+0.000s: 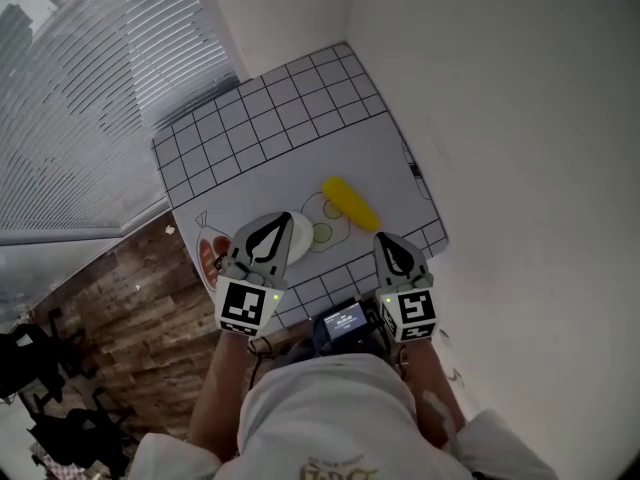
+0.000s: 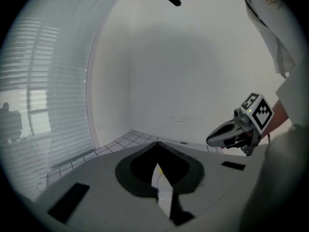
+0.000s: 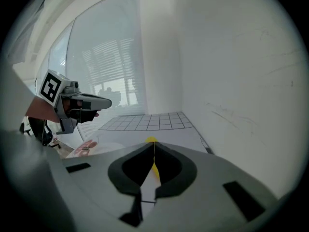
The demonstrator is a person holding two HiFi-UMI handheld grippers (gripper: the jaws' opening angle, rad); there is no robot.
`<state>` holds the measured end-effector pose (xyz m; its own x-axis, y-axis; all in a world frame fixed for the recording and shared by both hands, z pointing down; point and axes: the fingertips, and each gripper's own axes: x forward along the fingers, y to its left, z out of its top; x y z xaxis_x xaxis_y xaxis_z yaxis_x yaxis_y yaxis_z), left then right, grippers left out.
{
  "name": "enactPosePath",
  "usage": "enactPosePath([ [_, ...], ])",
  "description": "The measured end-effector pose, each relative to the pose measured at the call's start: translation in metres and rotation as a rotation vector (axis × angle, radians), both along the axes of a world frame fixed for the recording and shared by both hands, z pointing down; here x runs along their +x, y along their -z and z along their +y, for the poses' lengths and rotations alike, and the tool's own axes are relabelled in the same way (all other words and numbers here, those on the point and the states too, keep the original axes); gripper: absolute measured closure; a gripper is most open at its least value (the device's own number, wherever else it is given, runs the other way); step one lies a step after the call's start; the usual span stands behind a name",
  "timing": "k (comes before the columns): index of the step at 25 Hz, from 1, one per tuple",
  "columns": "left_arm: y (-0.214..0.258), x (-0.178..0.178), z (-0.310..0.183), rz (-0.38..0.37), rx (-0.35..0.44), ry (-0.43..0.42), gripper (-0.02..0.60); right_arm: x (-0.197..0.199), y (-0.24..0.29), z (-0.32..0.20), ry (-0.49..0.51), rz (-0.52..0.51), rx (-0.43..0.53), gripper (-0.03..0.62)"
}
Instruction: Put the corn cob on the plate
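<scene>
On the left of the head view, the left tongs (image 1: 278,224) are held over the near edge of the white, grid-bordered worktop (image 1: 375,153). Their jaws are pressed together and nothing is pinched between them, as is confirmed in the left gripper view (image 2: 157,148). The white plate (image 1: 301,236) is partly covered by these tongs, and only its right rim is seen, at 3 o'clock from their tips.

The corn cob (image 1: 350,203) is laid flat on the worktop, just beyond the plate at its 1 o'clock and not touching it. From the tips of the left tongs the cob is found at about 2 o'clock, and it is clear of them.

On the right, the right tongs (image 1: 386,239) are likewise closed on nothing, and the cob is placed near their tips at about 11 o'clock, with bare worktop between. In the right gripper view (image 3: 153,145) the yellow cob (image 3: 151,140) is seen straight ahead at 12 o'clock, just past the closed tips and through the slit between the jaws. The left tongs (image 3: 109,102) are seen there at 10 o'clock, above the plate (image 3: 104,146).
</scene>
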<state>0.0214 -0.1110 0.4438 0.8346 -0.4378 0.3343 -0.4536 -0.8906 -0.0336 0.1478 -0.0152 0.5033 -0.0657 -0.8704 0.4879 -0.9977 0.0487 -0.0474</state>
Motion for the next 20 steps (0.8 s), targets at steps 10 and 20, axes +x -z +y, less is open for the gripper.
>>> enactPosePath([
  [10, -0.054, 0.028, 0.006, -0.179, -0.005, -0.196, 0.574, 0.011, -0.034, -0.009, -0.011, 0.003, -0.077, 0.586],
  [20, -0.105, 0.064, 0.026, -0.331, -0.007, -0.498, 0.511, 0.006, -0.069, -0.024, 0.044, 0.012, -0.15, 0.545],
])
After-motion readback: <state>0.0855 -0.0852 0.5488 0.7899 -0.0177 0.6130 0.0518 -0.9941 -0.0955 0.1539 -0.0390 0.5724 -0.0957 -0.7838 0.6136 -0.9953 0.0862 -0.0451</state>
